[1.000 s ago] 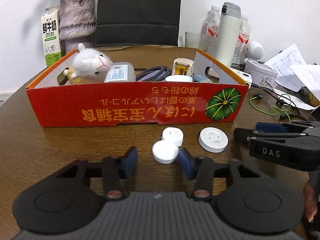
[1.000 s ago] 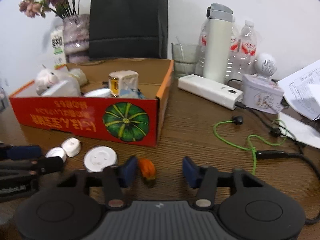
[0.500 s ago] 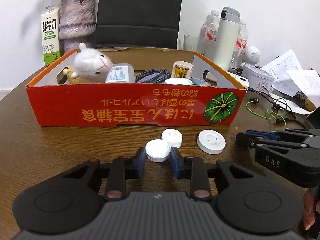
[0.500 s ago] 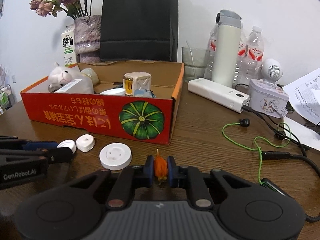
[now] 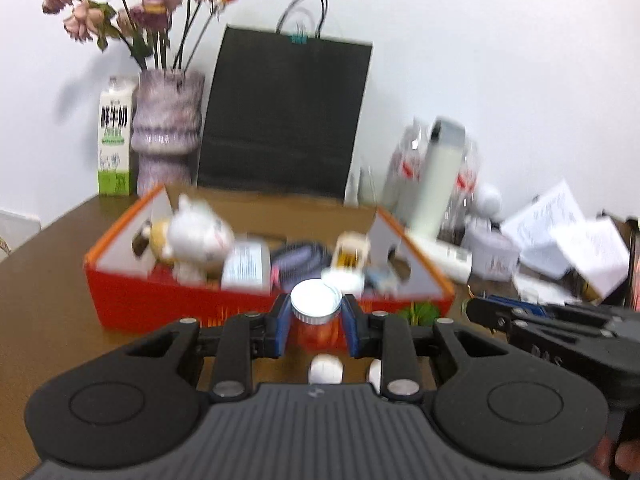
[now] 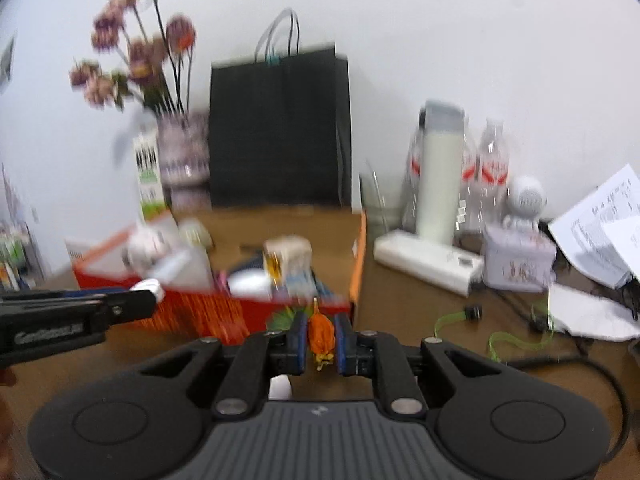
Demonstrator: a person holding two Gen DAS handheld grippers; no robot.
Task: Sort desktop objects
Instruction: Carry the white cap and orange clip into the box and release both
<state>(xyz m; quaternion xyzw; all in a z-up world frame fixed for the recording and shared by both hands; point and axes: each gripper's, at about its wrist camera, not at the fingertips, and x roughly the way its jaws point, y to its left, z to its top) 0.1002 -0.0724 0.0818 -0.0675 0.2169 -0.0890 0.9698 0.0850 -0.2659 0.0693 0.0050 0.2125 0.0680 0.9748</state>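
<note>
In the left wrist view my left gripper [image 5: 316,318] is shut on a round white cap [image 5: 315,300], held in the air in front of the red cardboard box [image 5: 160,300]. Two small white pieces [image 5: 326,368] lie on the table below it. In the right wrist view my right gripper [image 6: 321,338] is shut on a small orange object [image 6: 320,328], lifted near the box's right front corner [image 6: 356,280]. Each gripper shows in the other's view: the right gripper [image 5: 540,320] at the right, the left gripper [image 6: 80,312] at the left with the white cap [image 6: 150,289]. The picture is blurred.
The box holds a plush sheep [image 5: 200,236], a clear case, a cable and a small carton. Behind it stand a black paper bag [image 5: 284,116], a vase [image 5: 166,136] and a milk carton [image 5: 114,136]. A thermos [image 6: 438,176], bottles, a power bank [image 6: 428,260], a tin, papers and a green cable [image 6: 496,336] crowd the right.
Both grippers closed, the left on the white cap and the right on the orange object, then rose off the table with them. Both views now look over the box's front wall.
</note>
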